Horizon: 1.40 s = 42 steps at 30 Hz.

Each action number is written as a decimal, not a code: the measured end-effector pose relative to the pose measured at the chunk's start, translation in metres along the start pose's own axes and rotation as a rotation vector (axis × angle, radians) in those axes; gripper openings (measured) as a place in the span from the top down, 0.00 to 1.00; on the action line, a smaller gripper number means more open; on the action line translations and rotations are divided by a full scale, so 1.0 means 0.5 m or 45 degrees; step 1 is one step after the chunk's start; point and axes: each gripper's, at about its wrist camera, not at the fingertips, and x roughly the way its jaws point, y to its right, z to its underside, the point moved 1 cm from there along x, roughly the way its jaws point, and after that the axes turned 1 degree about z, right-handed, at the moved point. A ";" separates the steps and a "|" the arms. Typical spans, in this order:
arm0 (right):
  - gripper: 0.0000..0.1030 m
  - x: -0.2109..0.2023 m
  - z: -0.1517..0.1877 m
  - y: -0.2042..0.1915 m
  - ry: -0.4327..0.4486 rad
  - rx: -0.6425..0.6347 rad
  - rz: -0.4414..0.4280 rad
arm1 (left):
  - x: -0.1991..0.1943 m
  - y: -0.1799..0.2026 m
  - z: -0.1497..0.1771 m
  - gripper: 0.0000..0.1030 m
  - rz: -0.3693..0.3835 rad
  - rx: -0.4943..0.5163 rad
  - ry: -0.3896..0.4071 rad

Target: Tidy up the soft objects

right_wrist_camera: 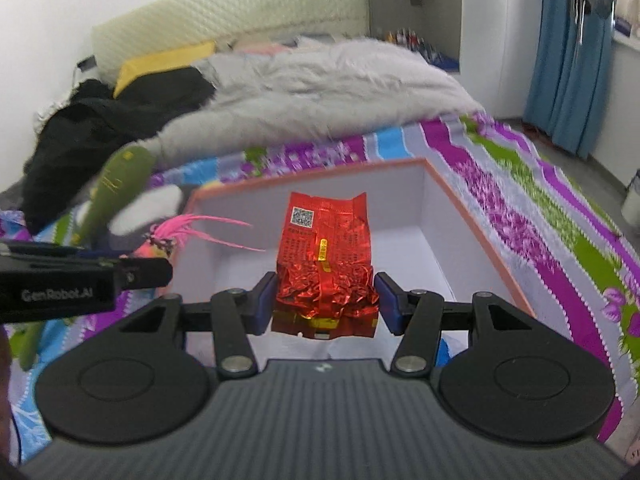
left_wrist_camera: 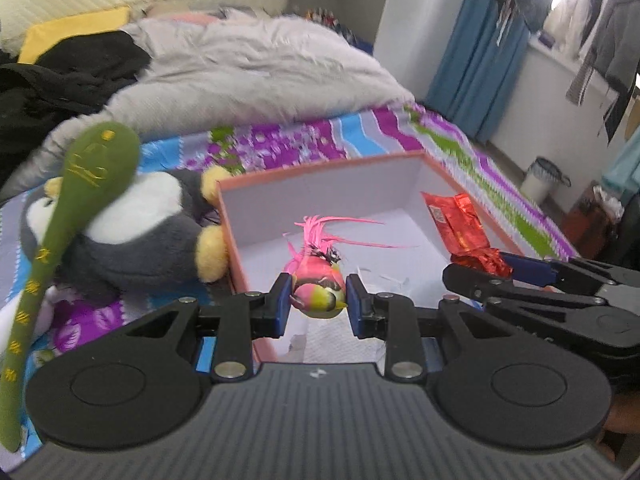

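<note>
Two tongs over the box [right_wrist_camera: 460, 216] | left tongs [left_wrist_camera: 318, 300] clamped on pink bird [left_wrist_camera: 320, 288], right tongs [right_wrist_camera: 326, 300] clamped on red foil packet [right_wrist_camera: 326, 264], both above box floor | risk: tongs collide inside box, feathers snag | left view alone shows penguin plush [left_wrist_camera: 132, 232] beside box

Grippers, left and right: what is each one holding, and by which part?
Left gripper clamps the pink toy bird by its head. Right gripper clamps the red foil packet across its crumpled lower end.
</note>
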 end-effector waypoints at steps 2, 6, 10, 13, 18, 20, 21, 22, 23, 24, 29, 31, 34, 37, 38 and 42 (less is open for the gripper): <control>0.46 0.020 0.005 0.011 -0.025 0.011 0.007 | 0.029 0.005 -0.006 0.67 0.005 0.010 -0.024; 0.46 0.056 0.018 0.031 -0.077 0.038 0.022 | 0.083 0.011 -0.011 0.67 0.018 0.024 -0.069; 0.45 0.075 0.029 0.042 -0.111 0.065 0.020 | 0.112 0.013 -0.011 0.65 0.039 0.021 -0.091; 0.42 0.075 0.028 0.042 -0.116 0.061 0.014 | 0.113 0.005 -0.010 0.64 0.060 0.005 -0.106; 0.42 0.037 0.012 0.039 -0.053 0.093 0.010 | 0.064 0.001 -0.019 0.64 0.033 0.023 -0.060; 0.42 0.006 -0.001 0.036 -0.005 0.107 0.015 | 0.030 0.002 -0.027 0.64 0.038 0.025 -0.027; 0.42 -0.013 -0.008 0.033 0.021 0.106 0.018 | 0.012 0.002 -0.031 0.64 0.035 0.028 -0.011; 0.42 -0.030 -0.014 0.032 0.043 0.106 0.019 | -0.009 0.004 -0.035 0.64 0.029 0.031 0.007; 0.42 -0.047 -0.019 0.030 0.068 0.107 0.020 | -0.029 0.005 -0.038 0.64 0.025 0.034 0.023; 0.42 -0.066 -0.024 0.028 0.093 0.111 0.020 | -0.050 0.007 -0.040 0.64 0.025 0.037 0.037; 0.42 -0.169 -0.039 0.008 0.199 0.113 0.037 | -0.158 0.021 -0.043 0.64 0.041 0.050 0.118; 0.42 -0.211 -0.039 -0.001 0.234 0.114 0.040 | -0.204 0.028 -0.036 0.64 0.055 0.056 0.149; 0.42 -0.270 -0.033 -0.015 0.280 0.112 0.054 | -0.266 0.042 -0.021 0.64 0.082 0.075 0.186; 0.42 -0.326 -0.023 -0.027 0.320 0.111 0.067 | -0.325 0.057 -0.002 0.64 0.110 0.094 0.224; 0.42 -0.344 -0.018 -0.032 0.331 0.111 0.073 | -0.343 0.062 0.004 0.64 0.117 0.102 0.236; 0.42 -0.403 0.007 -0.048 0.372 0.123 0.098 | -0.412 0.079 0.036 0.64 0.136 0.124 0.279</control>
